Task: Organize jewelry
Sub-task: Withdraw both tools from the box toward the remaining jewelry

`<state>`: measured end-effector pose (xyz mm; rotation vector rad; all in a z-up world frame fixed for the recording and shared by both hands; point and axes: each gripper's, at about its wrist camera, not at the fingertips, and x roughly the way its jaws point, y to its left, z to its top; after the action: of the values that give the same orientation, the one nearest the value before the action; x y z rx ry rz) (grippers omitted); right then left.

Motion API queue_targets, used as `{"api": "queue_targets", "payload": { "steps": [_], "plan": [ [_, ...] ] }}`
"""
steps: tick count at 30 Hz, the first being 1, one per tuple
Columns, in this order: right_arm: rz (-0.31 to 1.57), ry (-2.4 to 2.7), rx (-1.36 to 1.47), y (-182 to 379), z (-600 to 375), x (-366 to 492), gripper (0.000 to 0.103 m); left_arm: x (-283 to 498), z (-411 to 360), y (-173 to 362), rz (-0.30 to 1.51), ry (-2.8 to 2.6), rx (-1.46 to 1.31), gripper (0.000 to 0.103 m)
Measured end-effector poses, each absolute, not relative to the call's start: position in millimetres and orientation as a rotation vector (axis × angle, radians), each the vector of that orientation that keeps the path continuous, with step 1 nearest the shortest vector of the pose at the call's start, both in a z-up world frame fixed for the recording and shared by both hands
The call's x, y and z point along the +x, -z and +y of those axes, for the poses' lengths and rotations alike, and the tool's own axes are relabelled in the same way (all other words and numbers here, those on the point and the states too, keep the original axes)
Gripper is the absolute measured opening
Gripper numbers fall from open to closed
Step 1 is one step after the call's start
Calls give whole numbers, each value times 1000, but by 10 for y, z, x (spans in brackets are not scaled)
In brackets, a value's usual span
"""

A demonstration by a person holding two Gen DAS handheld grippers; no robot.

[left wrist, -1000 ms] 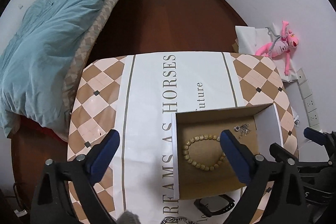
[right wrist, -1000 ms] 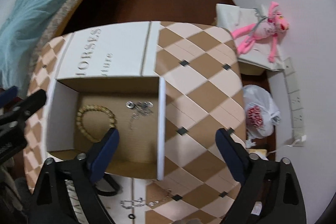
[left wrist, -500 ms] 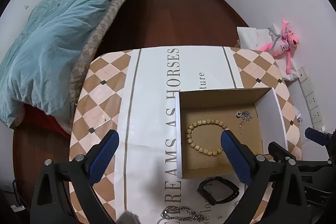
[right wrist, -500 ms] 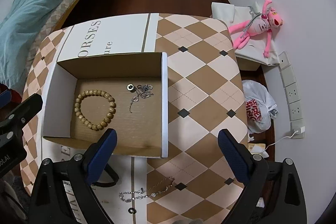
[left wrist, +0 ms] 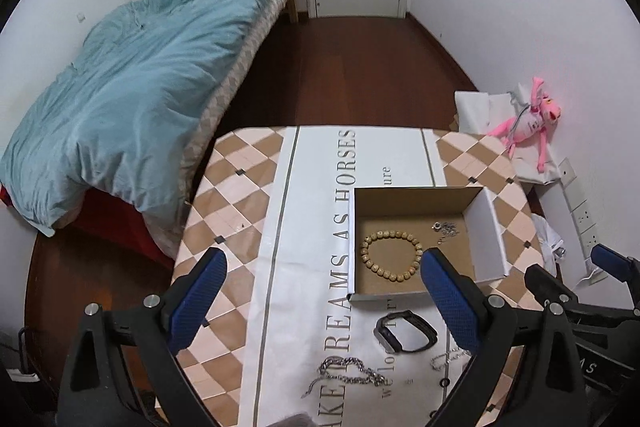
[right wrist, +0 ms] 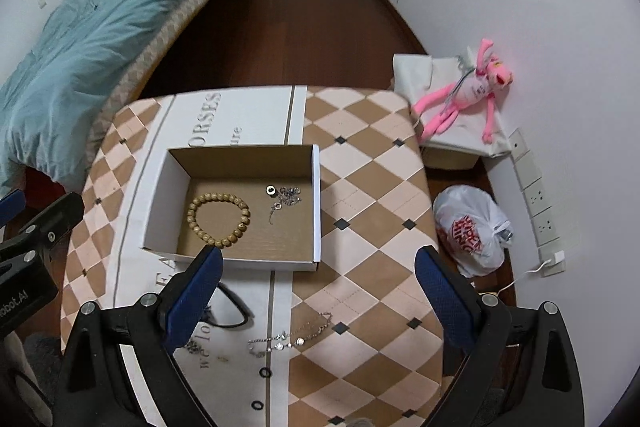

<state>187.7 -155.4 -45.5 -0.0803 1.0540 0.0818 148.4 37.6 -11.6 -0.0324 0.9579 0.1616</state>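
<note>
Right wrist view: both tongs gape empty; best to lower squarely over the silver chain, then close gently.

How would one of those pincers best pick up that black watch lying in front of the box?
Probably by the strap of the black watch: it stands up in an open loop. Bring the right hand-held gripper straight down, one finger inside the loop and one outside, pinching the band away from the bulkier face.
</note>
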Motion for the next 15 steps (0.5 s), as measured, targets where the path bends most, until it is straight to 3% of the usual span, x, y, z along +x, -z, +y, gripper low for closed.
{"api": "queue_targets", "payload": {
  "steps": [9,15],
  "plan": [
    [1007,-102,-22,152,-1635,1466,98,1090,427,-140,921,-167,-59,99],
    [1101,-102,4,524,-1681,1235,98,843,518,44,930,-207,-71,99]
  ]
}}
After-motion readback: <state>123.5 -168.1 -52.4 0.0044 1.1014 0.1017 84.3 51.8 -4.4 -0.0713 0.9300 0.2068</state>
